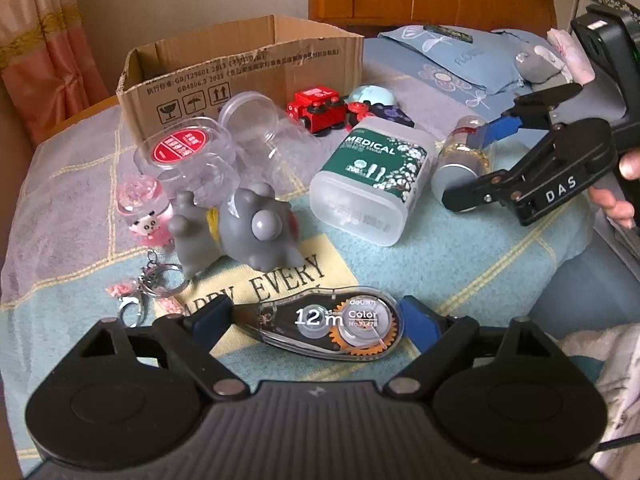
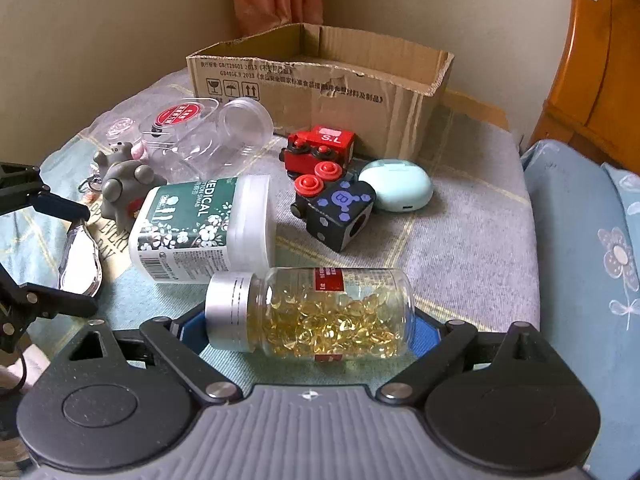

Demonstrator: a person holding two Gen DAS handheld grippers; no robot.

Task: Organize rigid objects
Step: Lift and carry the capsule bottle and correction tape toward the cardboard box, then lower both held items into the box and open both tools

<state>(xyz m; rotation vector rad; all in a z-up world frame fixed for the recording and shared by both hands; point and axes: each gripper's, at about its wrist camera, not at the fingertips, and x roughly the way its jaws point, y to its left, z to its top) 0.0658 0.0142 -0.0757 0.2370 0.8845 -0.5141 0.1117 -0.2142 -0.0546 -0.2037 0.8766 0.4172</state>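
Fingers of the left gripper (image 1: 316, 316) and right gripper (image 2: 308, 324) spread around correction tape (image 1: 326, 324) and capsule bottle (image 2: 310, 312); squeeze squarely before lifting toward the cardboard box (image 2: 320, 80).

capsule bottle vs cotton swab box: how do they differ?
The capsule bottle is clear and round with a silver cap and shows yellow capsules; the swab box is frosted, squarer, and wrapped in a green label. The bottle lies between the right gripper fingers; the box lies free. Both lie on their sides.
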